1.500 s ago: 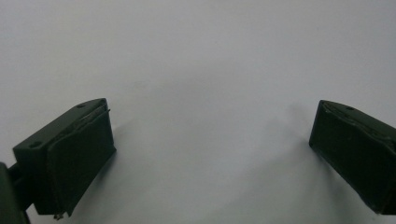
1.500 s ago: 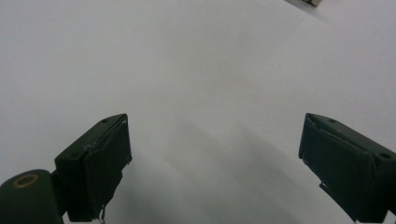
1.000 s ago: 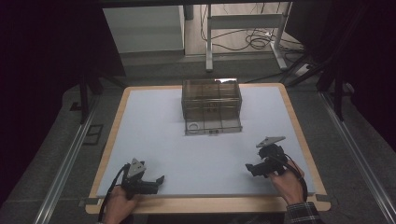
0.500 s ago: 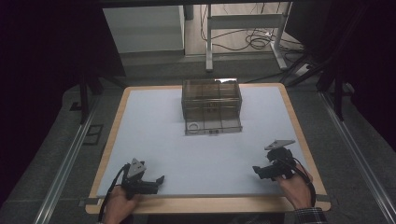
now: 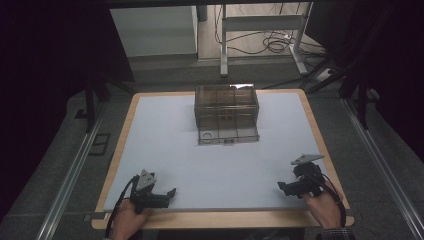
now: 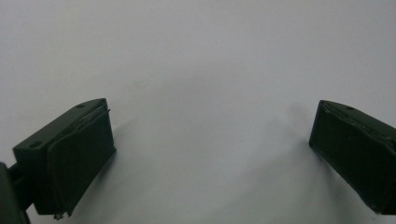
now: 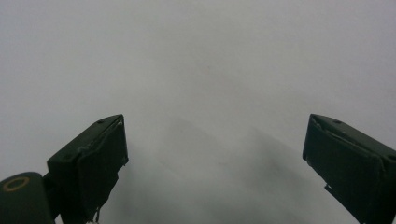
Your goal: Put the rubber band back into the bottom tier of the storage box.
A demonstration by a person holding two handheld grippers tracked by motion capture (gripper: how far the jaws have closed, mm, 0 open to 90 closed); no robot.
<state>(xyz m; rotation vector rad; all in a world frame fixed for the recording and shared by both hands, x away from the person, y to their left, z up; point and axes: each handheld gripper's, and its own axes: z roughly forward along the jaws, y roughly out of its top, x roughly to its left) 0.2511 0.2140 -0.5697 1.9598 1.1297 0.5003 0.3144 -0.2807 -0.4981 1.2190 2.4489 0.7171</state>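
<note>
From above, the right gripper [image 5: 292, 188] has drawn back toward the near edge of the worktop [image 5: 165, 130] since a second ago, while the left gripper [image 5: 160, 196] has stayed put; the box [image 5: 226, 112] sits well apart at the far middle. Left gripper view: fingers [image 6: 70, 163] spread, empty. Right gripper view: fingers [image 7: 93, 168] spread, empty. It looks like a resting pose.

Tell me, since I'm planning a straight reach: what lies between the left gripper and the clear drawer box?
Nothing. In the high view, bare white tabletop runs from the left gripper to the drawer box.
</note>
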